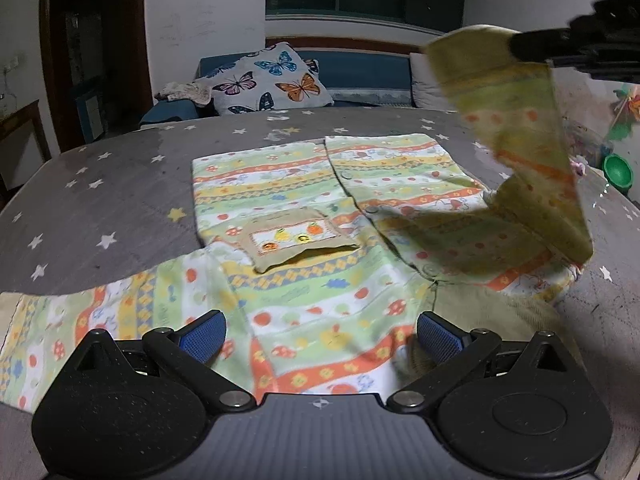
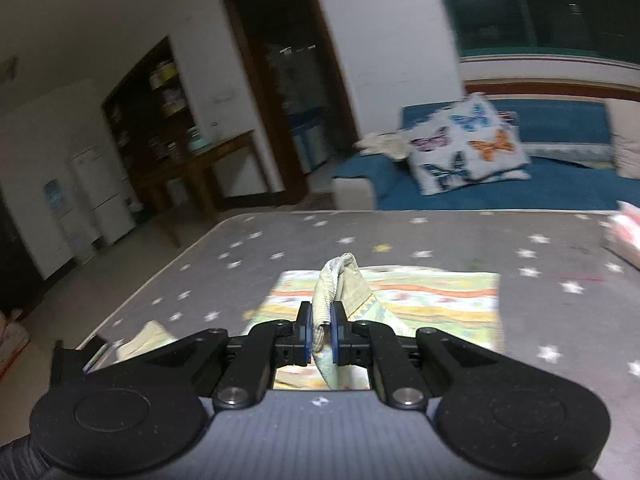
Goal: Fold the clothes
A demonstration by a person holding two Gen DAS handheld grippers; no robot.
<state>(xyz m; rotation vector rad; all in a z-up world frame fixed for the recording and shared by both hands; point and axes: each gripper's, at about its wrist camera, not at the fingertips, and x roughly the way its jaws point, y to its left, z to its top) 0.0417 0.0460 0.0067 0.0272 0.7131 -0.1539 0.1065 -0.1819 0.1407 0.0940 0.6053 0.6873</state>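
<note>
A small striped shirt [image 1: 304,216] in green, yellow and orange lies flat on the grey star-print table, with a tan chest pocket [image 1: 298,242]. My left gripper [image 1: 320,336] hovers open just above the shirt's near part, with nothing between its blue pads. My right gripper [image 2: 321,334] is shut on the cuff of one sleeve [image 2: 336,280]. In the left wrist view that sleeve [image 1: 520,136] hangs lifted above the shirt's right side, held by the black right gripper [image 1: 516,46]. The other sleeve [image 1: 80,316] lies spread out at near left.
The grey star-print table cover [image 1: 100,184] has bare room on the left and far side. A blue sofa [image 1: 360,72] with a butterfly cushion [image 1: 272,80] stands behind it. Green toys [image 1: 618,170] sit at the right edge. A pink-and-white item [image 2: 626,232] lies at the table's far right.
</note>
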